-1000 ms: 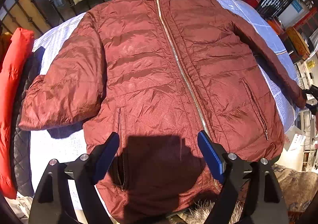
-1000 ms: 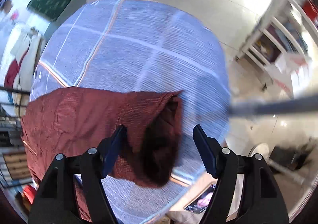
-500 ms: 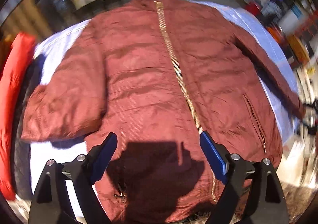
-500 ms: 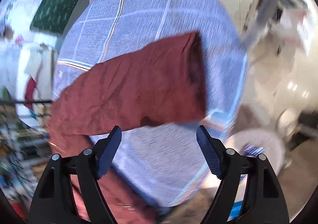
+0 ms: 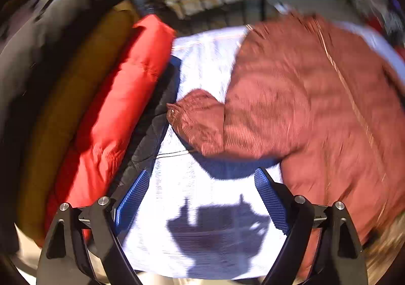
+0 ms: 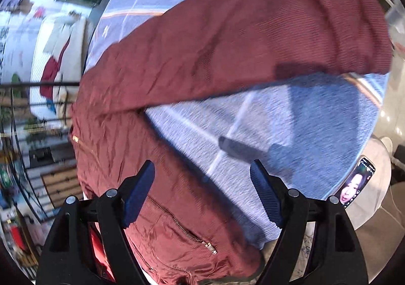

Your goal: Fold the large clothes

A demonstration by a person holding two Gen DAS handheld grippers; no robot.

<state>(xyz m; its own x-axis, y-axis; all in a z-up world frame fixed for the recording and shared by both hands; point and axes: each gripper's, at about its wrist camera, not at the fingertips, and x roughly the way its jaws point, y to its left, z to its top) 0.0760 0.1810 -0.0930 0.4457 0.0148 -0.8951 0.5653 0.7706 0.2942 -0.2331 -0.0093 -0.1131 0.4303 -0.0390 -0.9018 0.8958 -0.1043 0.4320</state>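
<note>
A dark red puffer jacket (image 5: pixel 303 108) with a gold zipper lies flat, front up, on a pale checked cloth (image 5: pixel 202 183). In the left wrist view its left sleeve cuff (image 5: pixel 192 120) lies just ahead of my left gripper (image 5: pixel 200 199), which is open and empty above bare cloth. In the right wrist view the jacket's other sleeve (image 6: pixel 253 39) stretches across the cloth (image 6: pixel 303 120). My right gripper (image 6: pixel 202 189) is open and empty, over the jacket's side near a zipped pocket (image 6: pixel 182 226).
A bright red padded garment (image 5: pixel 121 108), a mustard one (image 5: pixel 76 97) and a dark quilted one (image 5: pixel 149 138) are piled at the left edge. A phone (image 6: pixel 357 183) lies on a white stool beside the table's right edge. Railings and clutter stand behind.
My left gripper has swung left from over the jacket's hem to the left sleeve cuff. My right gripper has drawn back from the right sleeve end toward the jacket's body. Both stay open.
</note>
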